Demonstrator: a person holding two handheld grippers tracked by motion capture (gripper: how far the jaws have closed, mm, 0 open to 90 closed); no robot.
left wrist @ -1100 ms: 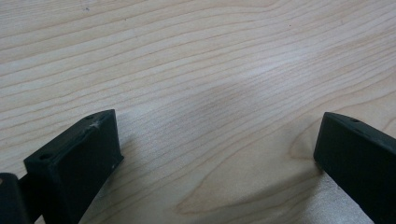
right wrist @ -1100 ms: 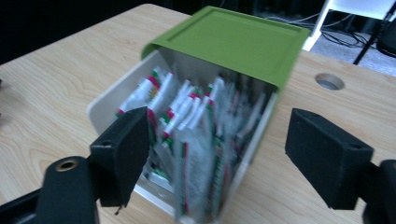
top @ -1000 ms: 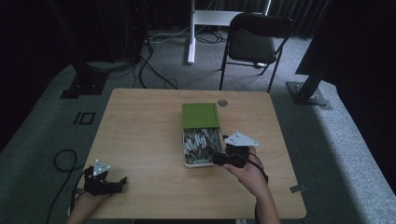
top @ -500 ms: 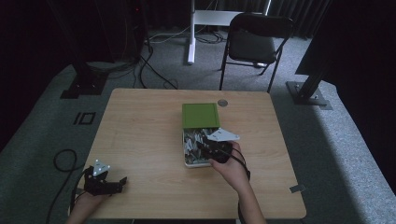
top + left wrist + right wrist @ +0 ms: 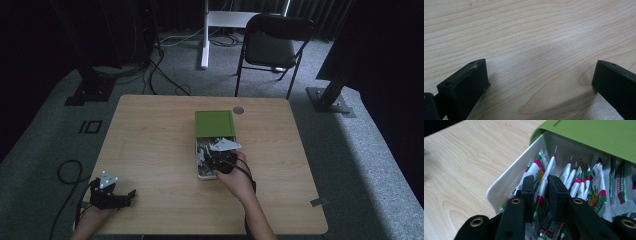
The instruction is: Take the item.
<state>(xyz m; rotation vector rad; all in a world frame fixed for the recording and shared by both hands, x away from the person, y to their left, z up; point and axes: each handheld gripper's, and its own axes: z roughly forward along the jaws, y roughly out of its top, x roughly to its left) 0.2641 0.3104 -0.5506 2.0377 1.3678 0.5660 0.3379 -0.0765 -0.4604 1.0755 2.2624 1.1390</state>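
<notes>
Resting near the front-left corner of the desk (image 5: 150, 150), our left tongs (image 5: 131, 194) sit low over bare wood with their jaws spread wide and nothing between them; we judge this hand is simply parked out of the way while the other works. Farther in, toward the middle of the desk, our right tongs (image 5: 541, 195) reach down into the open end of a white box (image 5: 506, 180), and their jaws are pressed together on one packet (image 5: 543, 182), a slim white sachet with red and green bands that stands upright between them. We think the grip sits partway down its body so that it can be lifted straight out without dragging its neighbours. The box is packed with many more of the same packets (image 5: 579, 182), standing on end and leaning against each other. Beyond them, a green lid (image 5: 215, 123) covers the far half of the box, slid back far enough to leave the near half open for reaching in.
</notes>
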